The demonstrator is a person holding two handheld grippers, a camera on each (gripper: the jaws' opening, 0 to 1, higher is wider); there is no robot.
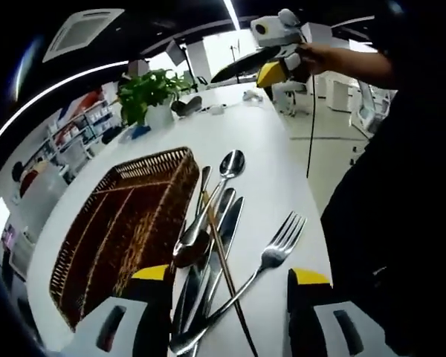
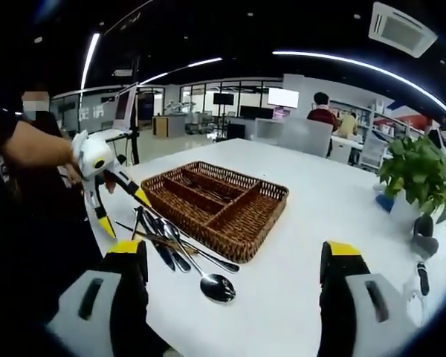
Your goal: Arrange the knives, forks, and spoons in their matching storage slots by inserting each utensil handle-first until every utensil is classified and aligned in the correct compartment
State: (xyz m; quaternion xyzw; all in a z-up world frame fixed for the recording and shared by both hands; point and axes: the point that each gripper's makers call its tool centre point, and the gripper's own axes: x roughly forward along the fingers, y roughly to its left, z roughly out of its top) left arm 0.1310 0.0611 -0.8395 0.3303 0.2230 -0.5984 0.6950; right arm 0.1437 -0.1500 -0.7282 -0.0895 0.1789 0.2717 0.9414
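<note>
Cutlery lies in a loose, crossed pile on the white table (image 1: 282, 171), just beside the long edge of the wicker basket (image 1: 126, 223), and none of it sits in a compartment yet. In the left gripper view, a fork (image 1: 279, 249) rests across the knives (image 1: 215, 260), a spoon (image 1: 208, 212) lies on top of them, and a thin dark stick (image 1: 227, 268) cuts through the heap. The left gripper (image 1: 227, 297) hangs over the near end of the pile with its jaws wide open and nothing between them. The right gripper (image 2: 234, 279) also stands open and empty, a little back from the spoon bowl (image 2: 217, 287) and the basket's corner. The main risk, to my eye, is the tangle: closing on one handle could pinch two pieces together, or lifting the fork could drag the knives and spoon with it and scatter them. Polished metal may slip or swivel between the jaws, so a piece could enter a slot crooked or bowl-first. A low approach could also nudge the light basket out of place or catch on its dividers (image 2: 208, 197).
</note>
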